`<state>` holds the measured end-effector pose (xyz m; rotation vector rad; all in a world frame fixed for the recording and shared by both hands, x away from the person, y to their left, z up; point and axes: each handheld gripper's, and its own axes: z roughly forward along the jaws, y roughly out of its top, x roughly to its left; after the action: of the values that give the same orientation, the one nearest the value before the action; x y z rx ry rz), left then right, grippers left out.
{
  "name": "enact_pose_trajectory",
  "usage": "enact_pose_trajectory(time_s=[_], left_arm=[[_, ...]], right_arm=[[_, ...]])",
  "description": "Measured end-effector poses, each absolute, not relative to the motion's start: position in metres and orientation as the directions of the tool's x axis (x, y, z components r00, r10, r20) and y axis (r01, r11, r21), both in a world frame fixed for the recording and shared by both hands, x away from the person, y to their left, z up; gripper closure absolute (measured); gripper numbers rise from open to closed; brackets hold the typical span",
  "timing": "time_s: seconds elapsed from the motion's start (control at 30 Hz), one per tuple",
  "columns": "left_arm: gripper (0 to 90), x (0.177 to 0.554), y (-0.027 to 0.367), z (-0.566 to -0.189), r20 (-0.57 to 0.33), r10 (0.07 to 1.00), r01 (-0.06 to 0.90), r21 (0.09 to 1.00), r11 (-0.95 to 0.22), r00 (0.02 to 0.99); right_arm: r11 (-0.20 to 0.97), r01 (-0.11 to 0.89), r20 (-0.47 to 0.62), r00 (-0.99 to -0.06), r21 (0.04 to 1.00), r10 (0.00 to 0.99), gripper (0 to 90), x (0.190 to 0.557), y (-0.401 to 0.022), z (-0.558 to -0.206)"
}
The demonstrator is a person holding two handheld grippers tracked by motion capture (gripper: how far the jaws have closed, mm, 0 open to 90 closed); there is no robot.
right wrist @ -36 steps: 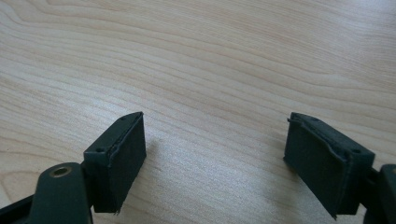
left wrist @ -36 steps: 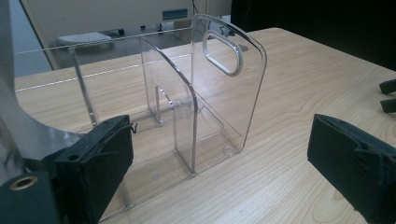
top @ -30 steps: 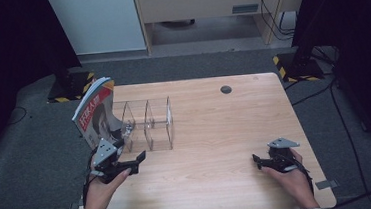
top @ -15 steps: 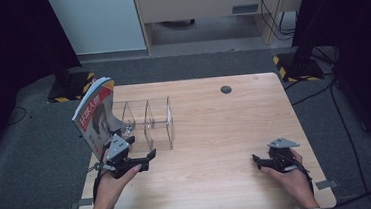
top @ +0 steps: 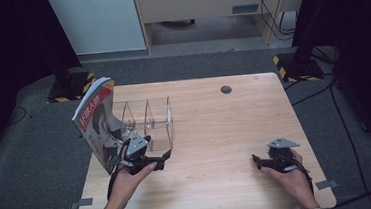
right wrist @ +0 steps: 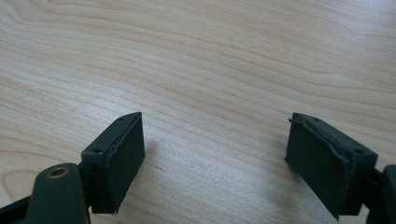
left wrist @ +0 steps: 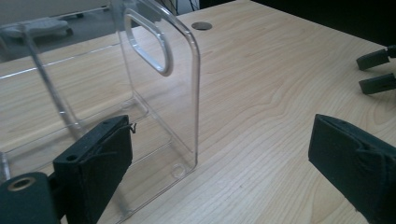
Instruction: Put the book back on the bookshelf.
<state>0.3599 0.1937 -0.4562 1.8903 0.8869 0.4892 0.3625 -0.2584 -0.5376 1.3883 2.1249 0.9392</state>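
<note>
left gripper [top: 161, 157], its jaws spread wide and gripping nothing, hovers low over the wooden table [top: 226, 131] just in front of the clear acrylic rack [top: 147, 118], whose near end panel [left wrist: 161, 93] stands upright between the black pads in the left gripper view. a magazine [top: 99, 124] stands on edge at the rack's left end, leaning against it, apart from the jaws. right gripper [top: 259, 162], likewise spread and empty, rests on bare tabletop near the front right corner, well apart from the rack. the magazine appears shelved and the hand free of it; the next move likely calls for steering the spread jaws clear of the rack's thin panel without knocking it.
</note>
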Motion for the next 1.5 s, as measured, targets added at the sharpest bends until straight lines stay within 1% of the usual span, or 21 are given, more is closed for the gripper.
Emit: enact_pose_trajectory(time_s=[0.23,0.37,0.47,0.83,1.5], left_arm=[[2.8,0.361,0.175,-0.462,-0.034,0.734,0.377,0.873,-0.308,0.678],[2.6,0.362,0.165,-0.467,-0.032,0.719,0.38,0.865,-0.328,0.694],[2.6,0.362,0.158,-0.47,-0.035,0.708,0.384,0.859,-0.34,0.705],[2.9,0.364,0.133,-0.482,-0.03,0.668,0.39,0.831,-0.398,0.744],[3.1,0.371,0.099,-0.5,-0.034,0.629,0.416,0.777,-0.473,0.777]], right_arm=[[0.267,0.627,0.011,-0.403,0.732,0.915,16.2,0.363,-0.258,-0.538],[0.268,0.635,0.009,-0.397,0.725,0.918,11.0,0.364,-0.258,-0.538],[0.265,0.642,0.011,-0.391,0.719,0.92,8.9,0.364,-0.257,-0.538],[0.273,0.639,0.006,-0.398,0.719,0.917,7.5,0.364,-0.257,-0.539],[0.272,0.641,0.007,-0.397,0.718,0.918,7.1,0.364,-0.257,-0.539]])
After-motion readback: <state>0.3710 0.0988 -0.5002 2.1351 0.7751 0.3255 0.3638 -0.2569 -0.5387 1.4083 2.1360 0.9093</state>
